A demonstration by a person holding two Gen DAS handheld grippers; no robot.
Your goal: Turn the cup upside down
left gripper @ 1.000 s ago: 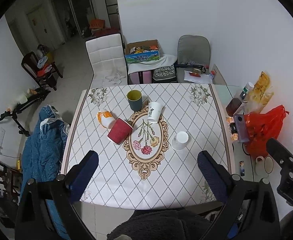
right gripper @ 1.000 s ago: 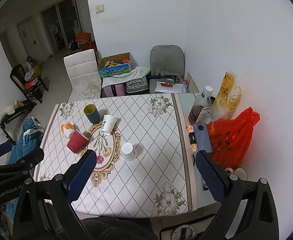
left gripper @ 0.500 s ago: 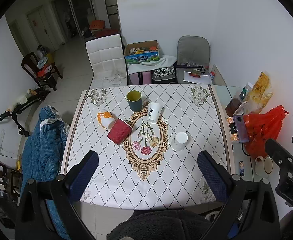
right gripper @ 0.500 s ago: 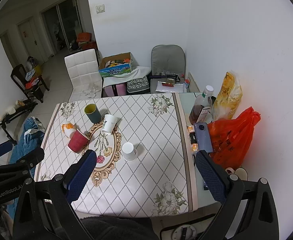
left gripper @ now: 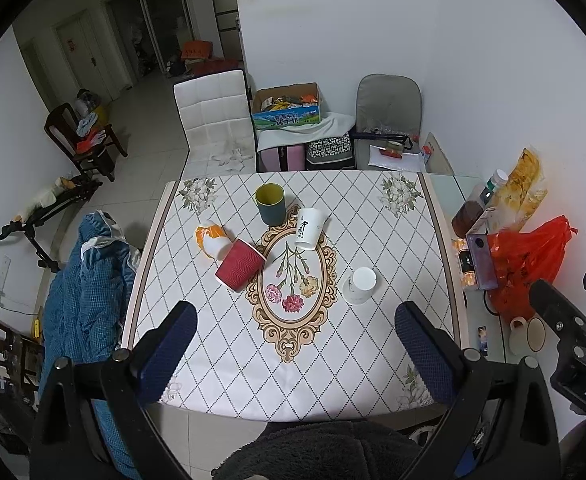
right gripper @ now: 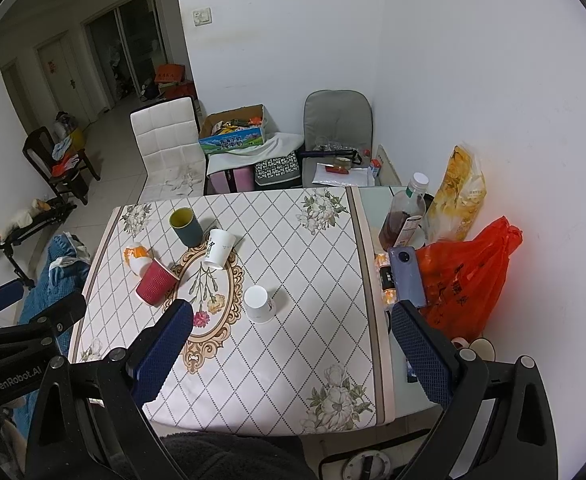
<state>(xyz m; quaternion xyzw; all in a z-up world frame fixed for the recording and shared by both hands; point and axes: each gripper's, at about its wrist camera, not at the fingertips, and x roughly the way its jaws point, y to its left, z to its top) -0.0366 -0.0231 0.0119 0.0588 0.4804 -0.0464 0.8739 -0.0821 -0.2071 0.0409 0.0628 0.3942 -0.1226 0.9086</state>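
Several cups stand on the patterned table. A dark green cup with a yellow inside stands upright at the back. A white cup with black writing stands upright beside it. A red ribbed cup and an orange-and-white cup lie on their sides. A small white paper cup stands upside down. My left gripper and right gripper are open and empty, high above the table's near edge.
A red plastic bag, a phone, a bottle and a yellow bag sit on the glass strip to the right. A white chair and a grey chair stand behind the table. Blue cloth hangs at the left.
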